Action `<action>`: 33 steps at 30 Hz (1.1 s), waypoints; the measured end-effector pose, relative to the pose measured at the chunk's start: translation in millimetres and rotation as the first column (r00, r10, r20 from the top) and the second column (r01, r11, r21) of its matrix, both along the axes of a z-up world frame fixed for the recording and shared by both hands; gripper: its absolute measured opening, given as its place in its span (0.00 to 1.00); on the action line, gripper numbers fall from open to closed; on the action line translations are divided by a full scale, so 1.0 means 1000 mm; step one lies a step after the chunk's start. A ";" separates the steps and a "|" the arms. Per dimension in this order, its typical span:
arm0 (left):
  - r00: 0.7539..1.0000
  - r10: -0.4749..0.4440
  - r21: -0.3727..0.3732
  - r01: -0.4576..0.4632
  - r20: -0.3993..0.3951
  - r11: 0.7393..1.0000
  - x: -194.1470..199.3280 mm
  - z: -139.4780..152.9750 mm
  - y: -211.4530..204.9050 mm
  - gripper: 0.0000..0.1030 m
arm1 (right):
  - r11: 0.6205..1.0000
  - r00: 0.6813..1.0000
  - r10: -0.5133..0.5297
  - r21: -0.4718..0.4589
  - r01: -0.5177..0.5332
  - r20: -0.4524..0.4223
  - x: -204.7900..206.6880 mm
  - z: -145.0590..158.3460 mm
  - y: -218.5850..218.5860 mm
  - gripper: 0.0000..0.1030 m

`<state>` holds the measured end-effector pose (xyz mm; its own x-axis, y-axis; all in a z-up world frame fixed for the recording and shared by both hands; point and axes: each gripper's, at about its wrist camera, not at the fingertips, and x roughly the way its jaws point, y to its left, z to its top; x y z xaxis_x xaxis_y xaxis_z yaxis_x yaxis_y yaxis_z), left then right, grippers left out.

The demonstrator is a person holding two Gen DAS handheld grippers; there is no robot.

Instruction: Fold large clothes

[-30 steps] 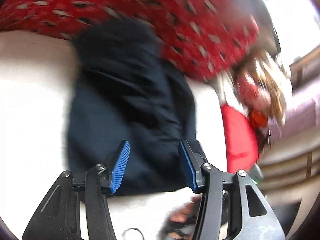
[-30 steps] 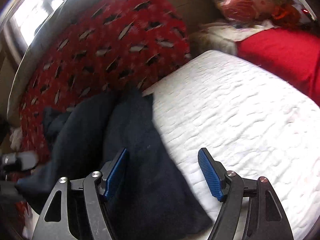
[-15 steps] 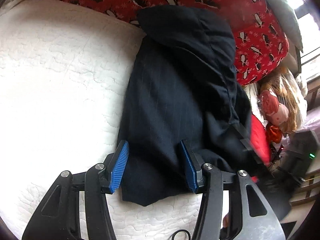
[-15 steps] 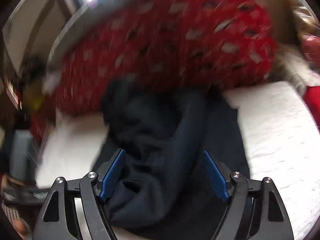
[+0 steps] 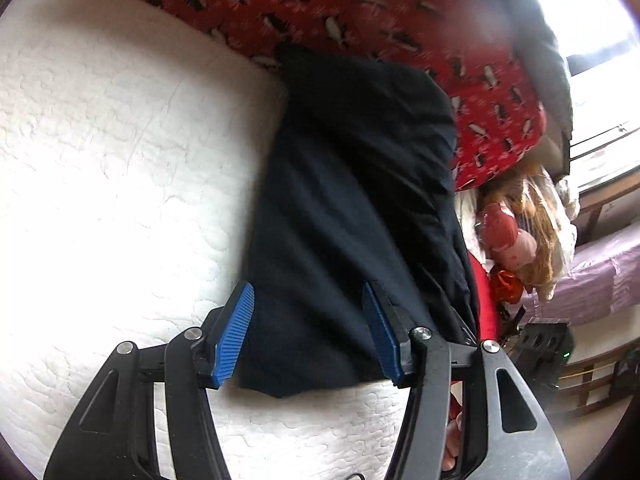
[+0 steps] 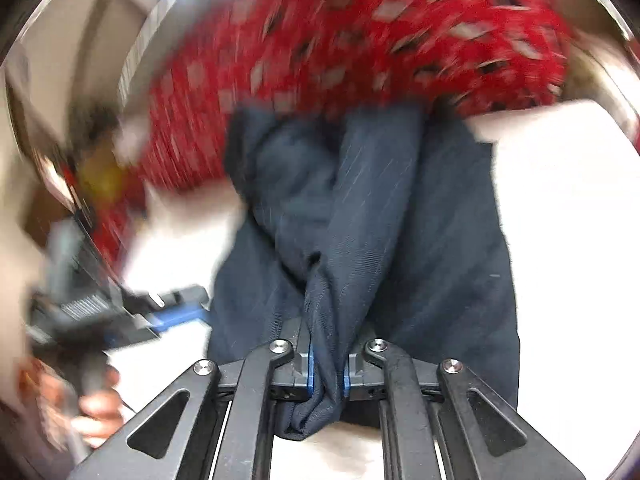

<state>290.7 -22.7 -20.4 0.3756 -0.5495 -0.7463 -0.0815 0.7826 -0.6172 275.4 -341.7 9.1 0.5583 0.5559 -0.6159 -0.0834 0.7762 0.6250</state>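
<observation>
A dark navy pinstriped garment [image 5: 352, 208] lies lengthwise on the white quilted mattress [image 5: 120, 160], its far end against a red patterned blanket [image 5: 360, 20]. My left gripper [image 5: 307, 286] hovers over the garment's near end, jaws opening, the pads astride the cloth without pressing it. In the right wrist view the garment [image 6: 400, 240] is gathered into a ridge, and my right gripper [image 6: 327, 356] is closing on that bunched fold, pads pinching it. A blurred blue-padded finger of the left gripper's fingers [image 6: 176, 314] shows at the garment's left edge.
A bagged doll and soft toys [image 5: 516, 236] sit past the mattress's right side, with a window and wooden frame behind. A person's hand [image 6: 96, 404] holds the left gripper's handle. White mattress [image 6: 568, 220] lies bare right of the garment.
The right gripper swung over the garment and went from wide open to pinched on a bunched fold. The left gripper sank closer to the garment's near end, staying open.
</observation>
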 end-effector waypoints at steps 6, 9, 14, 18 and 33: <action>0.992 -0.078 0.029 0.081 -0.103 0.996 0.013 -0.034 -0.030 0.59 | 0.987 0.972 -0.103 0.096 0.126 -0.212 -0.004 -0.070 -0.036 0.06; 0.989 -0.111 0.041 0.115 -0.099 0.992 0.007 -0.041 -0.042 0.59 | 0.981 0.969 -0.177 0.054 0.189 -0.172 -0.010 -0.039 -0.044 0.22; 0.988 -0.133 0.076 0.138 -0.075 0.987 0.004 -0.038 -0.049 0.59 | 0.974 0.972 -0.194 -0.096 0.208 0.136 0.007 0.036 -0.010 0.69; 0.989 -0.124 0.061 0.129 -0.078 0.990 0.000 -0.035 -0.042 0.59 | 0.939 0.983 -0.046 -0.329 0.103 0.175 0.064 0.045 0.055 0.74; 0.994 -0.085 0.066 0.089 -0.065 0.994 0.038 -0.035 -0.027 0.70 | 0.934 0.917 -0.349 0.013 0.358 -0.192 0.126 -0.059 -0.041 0.04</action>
<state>328.4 -49.7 -55.6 0.2808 -0.5249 -0.8036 -0.0476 0.8286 -0.5578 401.6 -383.2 -49.8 0.6036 0.3734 -0.7044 0.3107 0.7035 0.6392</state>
